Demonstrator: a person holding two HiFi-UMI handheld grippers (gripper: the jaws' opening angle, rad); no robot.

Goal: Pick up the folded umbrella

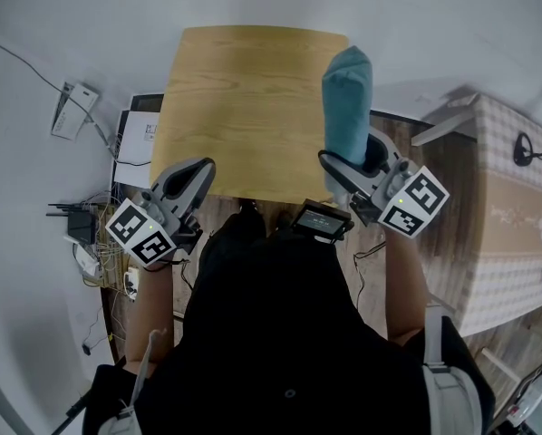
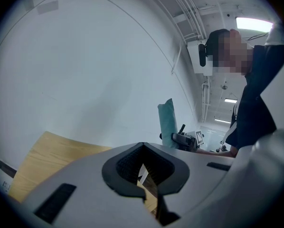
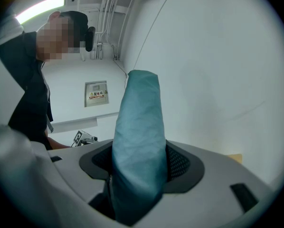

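In the head view, a folded teal umbrella in its fabric sleeve (image 1: 347,98) is held by the right gripper (image 1: 348,166). The umbrella reaches forward over the right part of a light rectangular wooden table top (image 1: 244,107). Whether the umbrella touches the wood cannot be told from this view. The left gripper (image 1: 197,172) is kept at the near left edge of the table, well apart from the umbrella. On each gripper a cube with black-and-white square markers (image 1: 140,230) is seen; only patterns are printed on them, no letters. A small black device with a lit screen (image 1: 322,218) is carried at the person's chest, and the writing on it is too small to be read. On the floor at the left, a flat white box with cables (image 1: 72,109) and a white printed sheet (image 1: 146,134) are seen, and their print is not legible.

In the left gripper view, the jaws are seen brought together, and nothing is held between them. The teal umbrella (image 2: 167,122) is shown further away, in the other gripper.

In the right gripper view, the umbrella (image 3: 139,146) is clamped between the two dark pads, which are pressed on both its sides. On the white wall behind, a small grey plate with red characters (image 3: 97,94) is fixed; the characters cannot be read with certainty.
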